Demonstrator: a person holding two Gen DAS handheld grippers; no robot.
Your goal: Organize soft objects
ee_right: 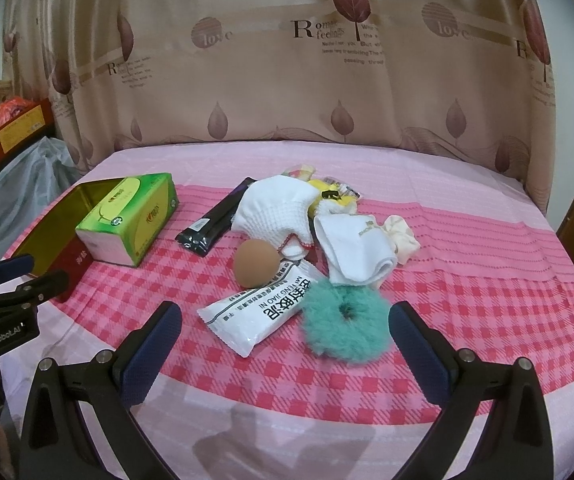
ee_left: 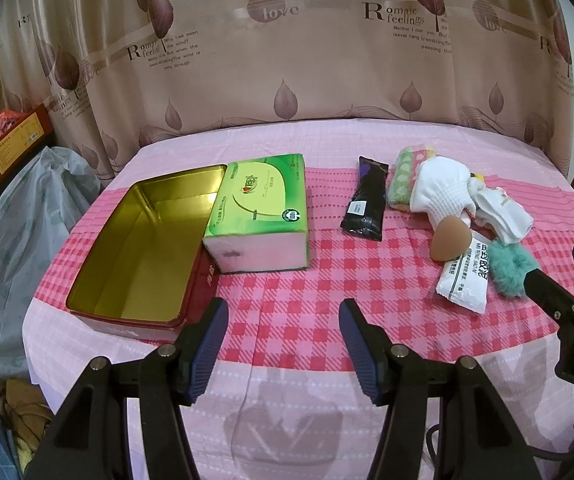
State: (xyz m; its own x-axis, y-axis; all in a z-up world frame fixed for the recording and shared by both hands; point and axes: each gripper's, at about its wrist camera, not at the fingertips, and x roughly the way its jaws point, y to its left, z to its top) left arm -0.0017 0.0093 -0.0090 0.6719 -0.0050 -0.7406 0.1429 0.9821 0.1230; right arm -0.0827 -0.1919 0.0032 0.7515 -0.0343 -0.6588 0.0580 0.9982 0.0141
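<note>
Lying just beyond open right gripper (ee_right: 285, 322): teal scrunchie (ee_right: 345, 328).

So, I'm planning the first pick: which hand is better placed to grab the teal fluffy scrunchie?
Right. The right gripper is open with the scrunchie just ahead, between its fingers; the left gripper faces bare cloth near the tin.

Black grippers, ribbed navy fingers (ee_left: 207, 344), silver screws, "GenRobot.AI" marking.
</note>
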